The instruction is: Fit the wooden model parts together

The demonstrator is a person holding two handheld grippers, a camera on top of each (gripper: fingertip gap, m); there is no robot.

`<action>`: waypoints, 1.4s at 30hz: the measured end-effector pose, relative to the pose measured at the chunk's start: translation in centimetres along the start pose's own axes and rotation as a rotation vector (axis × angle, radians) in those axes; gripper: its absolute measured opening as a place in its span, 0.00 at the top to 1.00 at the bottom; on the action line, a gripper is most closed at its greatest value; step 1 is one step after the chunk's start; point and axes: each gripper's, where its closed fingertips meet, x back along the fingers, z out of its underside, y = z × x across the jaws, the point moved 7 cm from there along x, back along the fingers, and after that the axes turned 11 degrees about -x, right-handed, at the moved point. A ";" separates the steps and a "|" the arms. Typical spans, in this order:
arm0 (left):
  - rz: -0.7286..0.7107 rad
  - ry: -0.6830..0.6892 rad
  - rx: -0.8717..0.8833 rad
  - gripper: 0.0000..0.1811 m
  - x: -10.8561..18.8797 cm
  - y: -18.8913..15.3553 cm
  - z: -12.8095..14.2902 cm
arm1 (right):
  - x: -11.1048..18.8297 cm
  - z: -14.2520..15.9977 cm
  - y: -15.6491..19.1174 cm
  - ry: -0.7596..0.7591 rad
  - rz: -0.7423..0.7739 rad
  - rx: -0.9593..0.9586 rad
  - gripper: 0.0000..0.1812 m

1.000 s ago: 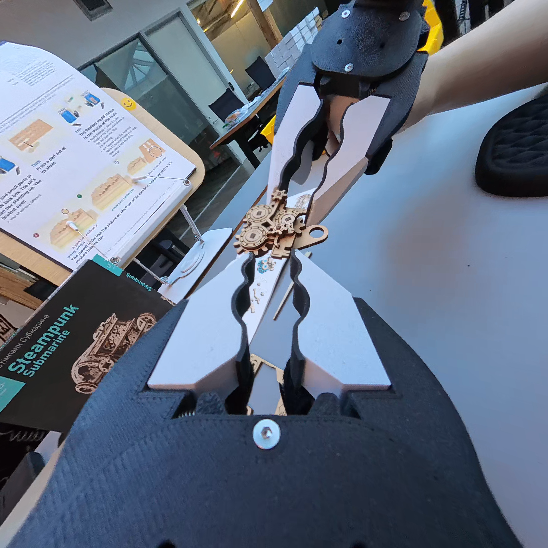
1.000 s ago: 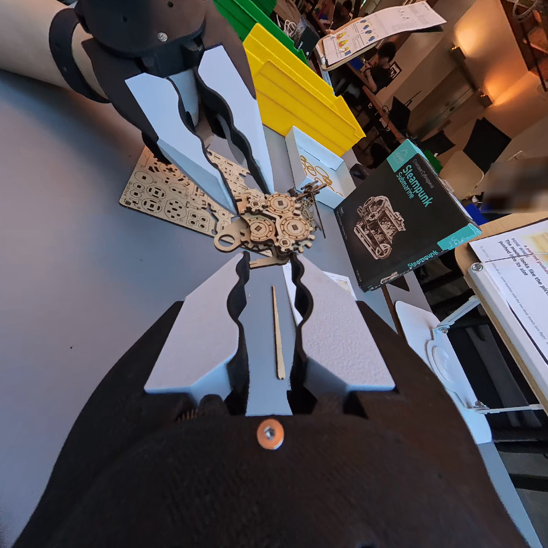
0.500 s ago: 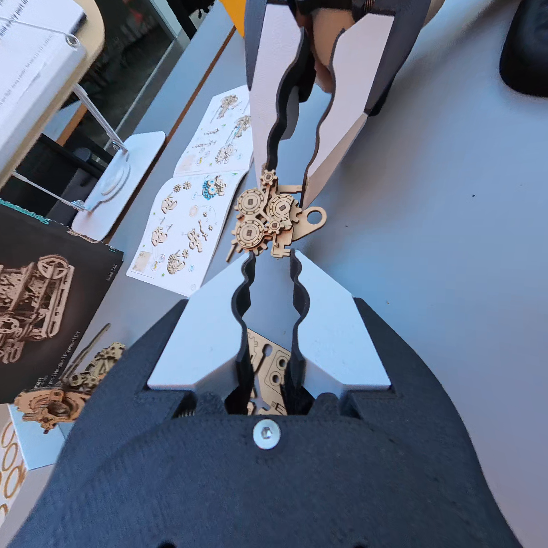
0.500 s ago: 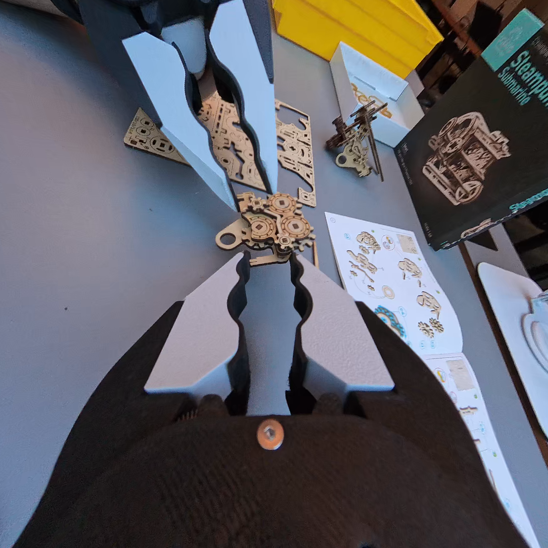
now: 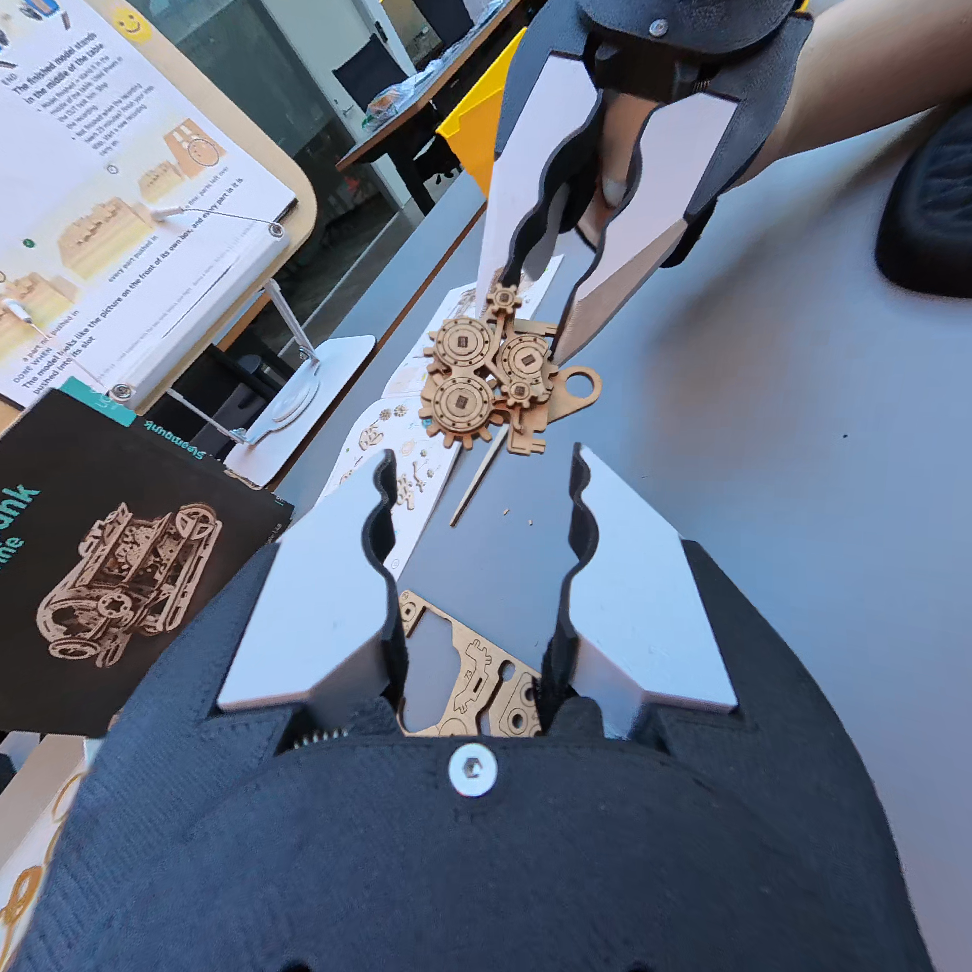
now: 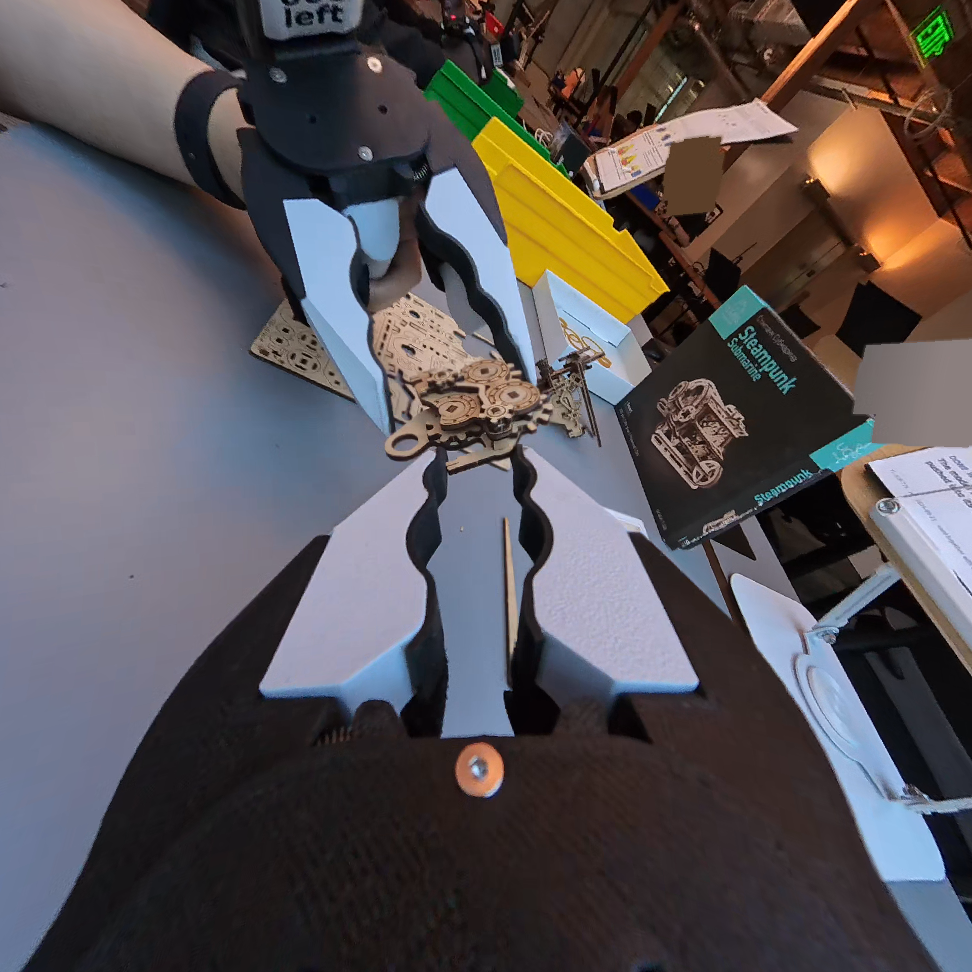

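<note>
A wooden gear assembly (image 5: pixel 489 378) with several cogs and a ring tab hangs above the grey table (image 5: pixel 762 473). My right gripper (image 6: pixel 476 456) is shut on its near edge; the left wrist view shows the right gripper (image 5: pixel 526 326) reaching in from the top with both fingertips on the assembly. My left gripper (image 5: pixel 484 455) is open wide and empty, with its fingertips just short of the assembly. In the right wrist view the left gripper (image 6: pixel 455 400) stands spread behind the assembly (image 6: pixel 473 405) without pressing on it.
A thin wooden stick (image 5: pixel 478 484) and an instruction leaflet (image 5: pixel 389 473) lie on the table. A cut-out parts sheet (image 6: pixel 294 347) lies under the left gripper. A black kit box (image 6: pixel 736 421), a white box (image 6: pixel 584 326), a small sub-assembly (image 6: pixel 570 389) and yellow bins (image 6: pixel 568 226) stand to the right. My two grippers' fingertips are within a few centimetres of each other.
My left gripper has opened and let go of the gear assembly, which both grippers held before. The right gripper keeps hold of it. Both views have tilted up from the table.
</note>
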 end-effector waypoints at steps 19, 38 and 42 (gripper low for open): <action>0.047 -0.125 -0.098 0.78 1.0 -0.8 -1.4 | -0.3 -0.4 0.4 0.044 -0.082 -0.040 0.70; -0.026 -0.133 -0.043 0.99 1.4 0.6 -1.0 | -0.4 -1.9 0.4 0.090 0.066 0.059 0.86; 0.033 -0.125 -0.021 0.78 1.1 0.0 -1.2 | -0.4 -1.8 0.0 0.098 0.085 0.053 0.87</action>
